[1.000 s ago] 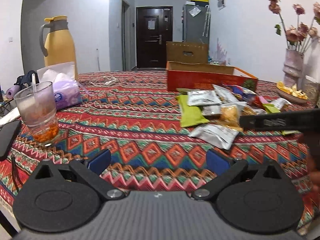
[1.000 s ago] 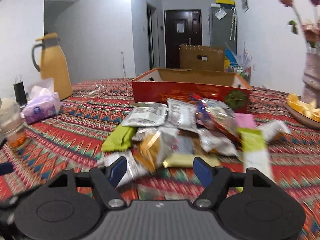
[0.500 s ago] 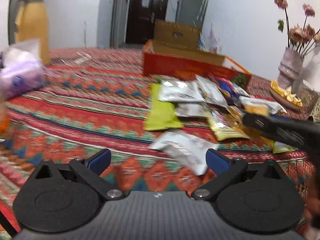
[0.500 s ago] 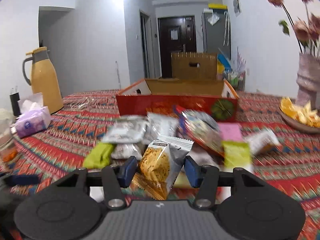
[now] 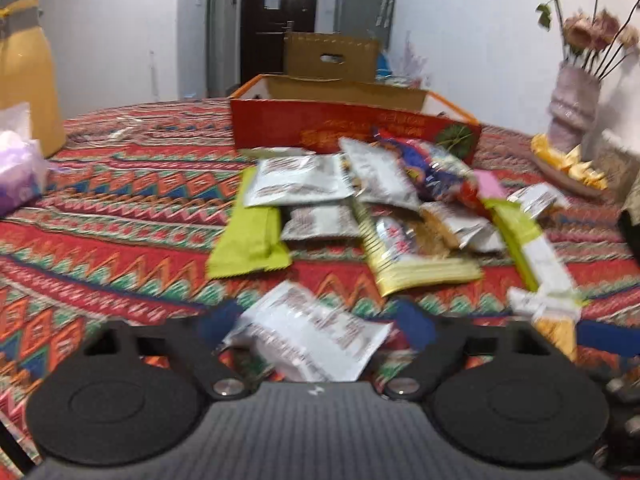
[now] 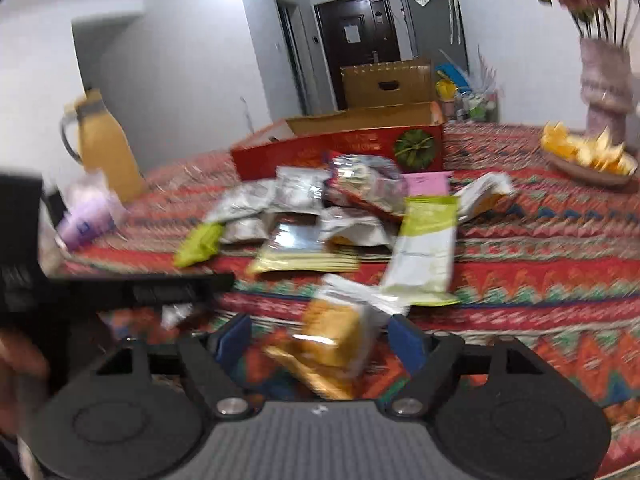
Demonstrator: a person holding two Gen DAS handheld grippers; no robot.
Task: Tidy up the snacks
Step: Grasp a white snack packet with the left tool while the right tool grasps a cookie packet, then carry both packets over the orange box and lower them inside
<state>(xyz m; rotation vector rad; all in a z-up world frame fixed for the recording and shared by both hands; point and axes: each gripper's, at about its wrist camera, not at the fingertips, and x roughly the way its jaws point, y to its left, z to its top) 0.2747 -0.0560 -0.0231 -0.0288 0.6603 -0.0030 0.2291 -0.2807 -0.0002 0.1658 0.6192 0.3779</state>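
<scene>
Pick-up step: your left gripper (image 5: 316, 326), jaws just narrowed yet unclenched, straddles a white foil snack packet (image 5: 310, 336) well before the red cardboard box (image 5: 352, 132), your right gripper (image 6: 320, 334), jaws just reopened, straddles an orange crinkly snack bag (image 6: 334, 336); next, clamp both.

Blurred snack packets (image 5: 360, 208) heaped before box (image 5: 352, 130)

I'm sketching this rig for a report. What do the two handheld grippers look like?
Both match. The left gripper and right gripper each have a grey ribbed body with a small white logo, two round black discs, black linkage arms with silver pivot screws, and blue pads on the fingers. No cables or sleeves are clearly visible.
</scene>
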